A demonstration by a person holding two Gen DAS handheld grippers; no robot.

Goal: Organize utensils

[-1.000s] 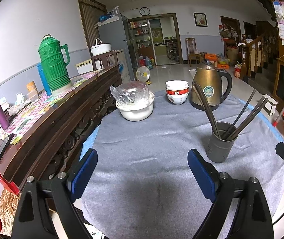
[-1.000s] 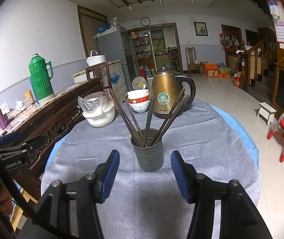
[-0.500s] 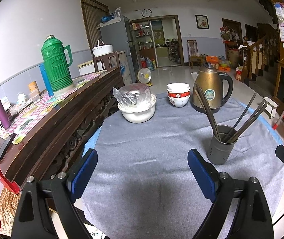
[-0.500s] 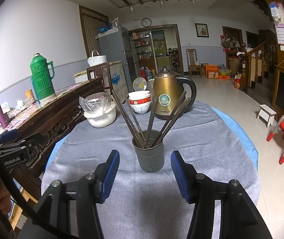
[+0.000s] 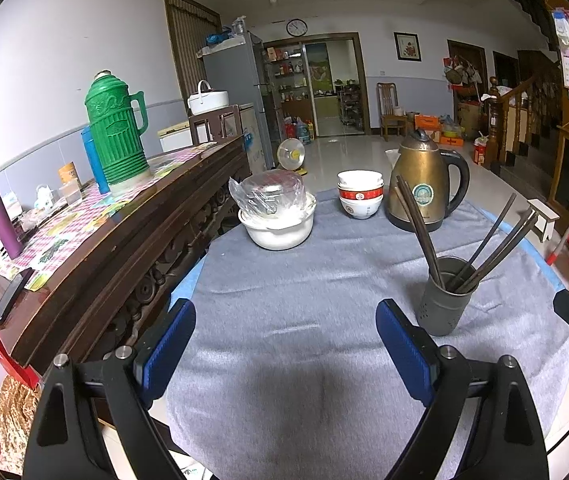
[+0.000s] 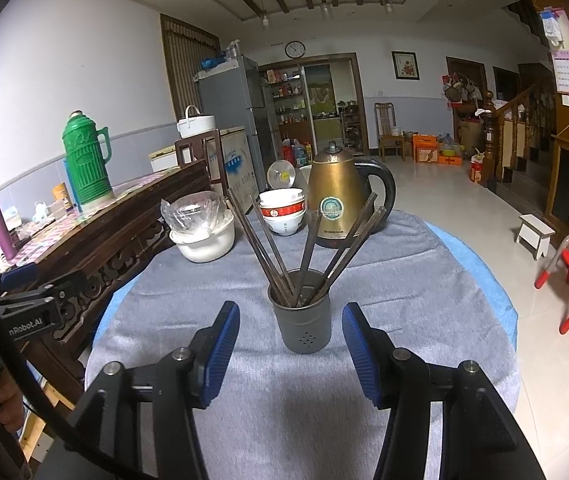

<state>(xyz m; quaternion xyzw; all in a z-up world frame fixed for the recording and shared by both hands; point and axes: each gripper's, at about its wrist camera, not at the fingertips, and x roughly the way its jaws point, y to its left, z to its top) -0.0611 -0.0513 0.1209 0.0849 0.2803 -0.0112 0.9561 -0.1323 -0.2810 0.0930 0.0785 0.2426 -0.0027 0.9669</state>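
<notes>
The left claw (image 5: 286, 354) gapes wide and grips nothing above the grey-clothed counter (image 5: 304, 320). Beyond it to the left, a crinkled plastic bag hides what the white basin (image 5: 278, 226) contains. Right of its right finger stands the grey holder (image 5: 442, 298) with dark chopsticks (image 5: 420, 226) fanned out. The right claw (image 6: 290, 340) spreads open, empty, directly before that holder (image 6: 300, 312).

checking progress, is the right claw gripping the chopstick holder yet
No, the right claw is open, its pads apart on either side of the grey chopstick holder without touching it.
</notes>
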